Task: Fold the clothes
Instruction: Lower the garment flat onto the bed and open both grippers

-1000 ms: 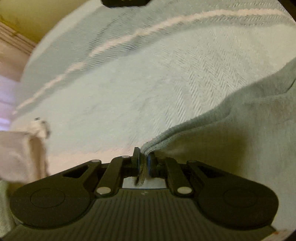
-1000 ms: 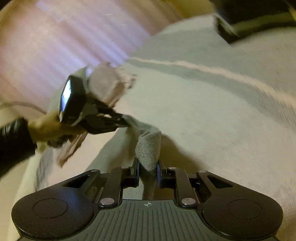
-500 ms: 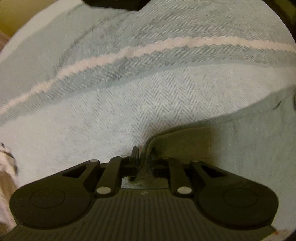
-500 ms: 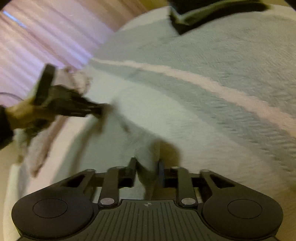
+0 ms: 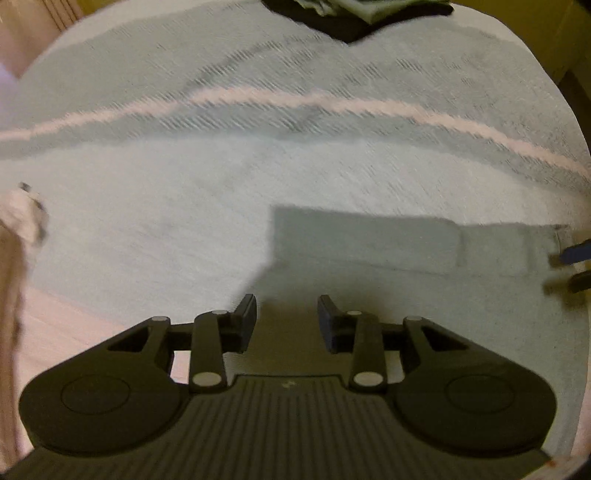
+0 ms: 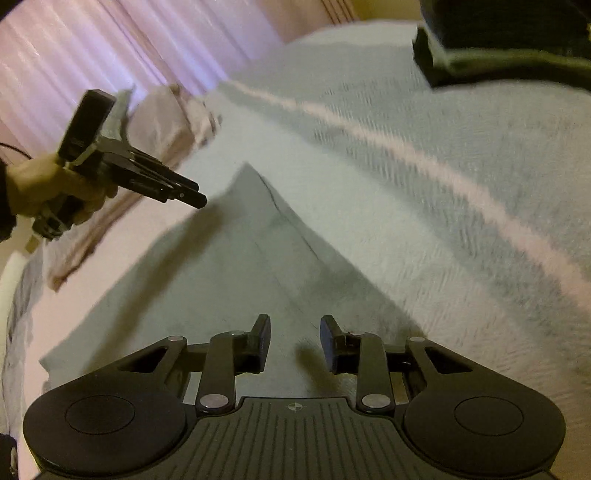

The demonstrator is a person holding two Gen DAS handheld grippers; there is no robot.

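Observation:
A grey garment point(image 5: 369, 251) lies flat on the bed as a folded rectangle, with a corner pointing away in the right wrist view point(image 6: 229, 277). My left gripper point(image 5: 286, 314) is open just above its near edge, with nothing between the fingers. My right gripper point(image 6: 295, 332) is also open and empty over the garment's near end. In the right wrist view a hand holds the left gripper point(image 6: 192, 197) at the garment's far left corner. The right gripper's fingertips point(image 5: 572, 267) show at the right edge of the left wrist view, at the garment's end.
The bed has a pale blue-grey herringbone cover point(image 5: 184, 229) with a pink stripe point(image 5: 258, 98). A dark pile of clothes point(image 5: 354, 18) point(image 6: 498, 55) sits at the far end. A pinkish cloth point(image 6: 166, 122) lies at the left edge, with curtains point(image 6: 110, 55) behind.
Both grippers were shut on the grey garment, holding it up. They have since lowered it flat onto the bed, opened and let go.

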